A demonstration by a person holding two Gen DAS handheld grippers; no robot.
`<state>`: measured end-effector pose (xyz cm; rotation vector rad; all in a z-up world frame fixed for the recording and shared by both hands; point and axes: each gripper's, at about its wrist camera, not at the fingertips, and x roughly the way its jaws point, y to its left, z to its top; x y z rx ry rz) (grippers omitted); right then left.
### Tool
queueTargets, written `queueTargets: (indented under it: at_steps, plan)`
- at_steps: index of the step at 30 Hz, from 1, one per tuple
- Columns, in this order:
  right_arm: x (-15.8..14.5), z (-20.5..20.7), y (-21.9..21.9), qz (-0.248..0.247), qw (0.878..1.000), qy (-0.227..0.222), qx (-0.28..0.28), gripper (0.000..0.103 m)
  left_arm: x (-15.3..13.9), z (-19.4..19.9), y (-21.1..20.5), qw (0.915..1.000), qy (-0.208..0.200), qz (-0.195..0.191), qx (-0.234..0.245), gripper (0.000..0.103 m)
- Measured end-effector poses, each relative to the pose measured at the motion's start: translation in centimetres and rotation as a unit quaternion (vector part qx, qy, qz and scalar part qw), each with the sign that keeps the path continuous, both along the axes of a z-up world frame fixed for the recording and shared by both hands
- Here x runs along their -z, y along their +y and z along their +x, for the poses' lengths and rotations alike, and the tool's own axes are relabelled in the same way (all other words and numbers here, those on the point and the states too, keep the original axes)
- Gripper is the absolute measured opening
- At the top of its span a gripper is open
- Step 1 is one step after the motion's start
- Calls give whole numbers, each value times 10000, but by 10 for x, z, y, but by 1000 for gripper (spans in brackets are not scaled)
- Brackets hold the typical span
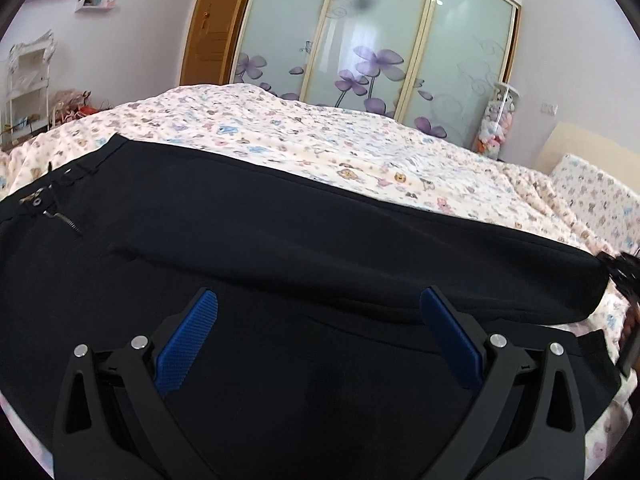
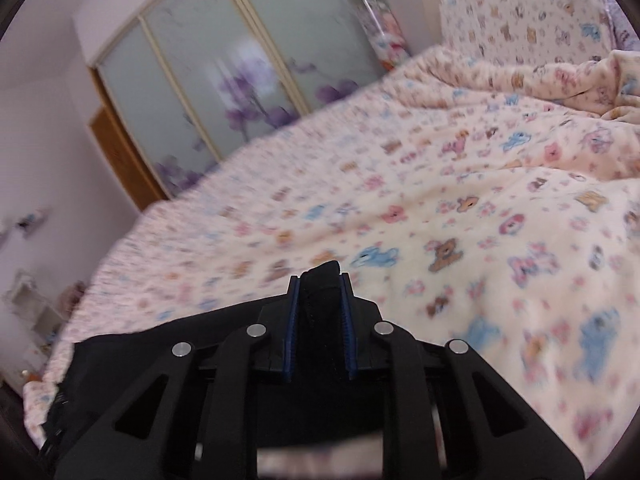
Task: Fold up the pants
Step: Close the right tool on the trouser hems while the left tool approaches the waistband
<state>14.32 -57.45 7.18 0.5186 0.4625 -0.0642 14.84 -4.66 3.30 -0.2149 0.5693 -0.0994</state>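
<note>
the black fabric pants (image 1: pixel 280 248) lie spread lengthwise across the bear-print bed cover (image 1: pixel 320 140), waistband at left. the right gripper (image 2: pixel 319 312) pinches a bunched leg end, likely to carry it over. the left gripper (image 1: pixel 318 332) hovers spread above the near leg, holding nothing.

My pants (image 1: pixel 280 240) are plain black, with a small silver zipper pull (image 1: pixel 60 218) at ten o'clock. The bedspread (image 1: pixel 320 140) under them is cream, dotted with pink, blue and brown bears. My left gripper (image 1: pixel 318 312) is black with ribbed blue pads (image 1: pixel 188 340). At twelve o'clock, the frosted wardrobe doors (image 1: pixel 380 48) carry purple flowers.
</note>
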Motion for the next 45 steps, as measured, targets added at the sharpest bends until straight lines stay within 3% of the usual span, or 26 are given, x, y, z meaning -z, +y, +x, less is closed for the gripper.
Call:
queueTargets:
  at_steps: [3,6,10,15,16,18,20,23,25,27,30,32,35,40,44,45]
  plan:
    - [1,-50,16,174,9996,-186,-109,19,-3,-14,8,10000,-39,-24,42,101]
    - [15,-91,31,396,9991,-93,-112,19,-5,-29,16,9999,-100,4,92,101]
    - [41,-117,55,204,9980,596,58,19,-9,-48,24,9999,-105,81,99,101]
    - [51,-117,82,-512,9906,1256,190,20,-11,-62,37,10000,-49,47,28,101]
    - [49,-117,86,-705,9879,1360,244,23,-11,-64,40,10000,-43,17,14,101]
    - [47,-118,90,-908,9833,1557,237,45,-13,-69,48,10000,-38,-54,-37,101]
    - [45,-125,95,-954,9812,1662,240,56,-14,-73,53,9999,-64,-56,-141,101]
    - [31,-138,95,-542,9869,1473,382,57,-13,-77,61,9997,-47,-55,-253,101]
    - [25,-142,98,157,9911,1283,309,56,-12,-78,63,9995,-23,-48,-317,101]
    - [26,-138,102,928,9876,1255,193,56,-10,-78,64,9992,6,-12,-403,101]
    - [46,-119,113,2443,9592,1425,-14,55,-8,-78,61,9986,63,167,-493,101]
    - [60,-109,121,2899,9437,1591,90,50,-8,-80,59,9985,61,272,-479,101]
    - [75,-98,125,3228,9302,1680,485,47,-9,-83,59,9983,-5,398,-434,101]
    - [87,-89,120,3318,9233,1486,1238,45,-9,-83,66,9978,-42,468,-460,101]
    - [98,-91,114,3316,9201,1291,1638,9,-6,-81,74,9985,34,215,-509,101]
    - [99,-94,114,3375,9183,1216,1675,6,-6,-80,74,9986,44,170,-504,101]
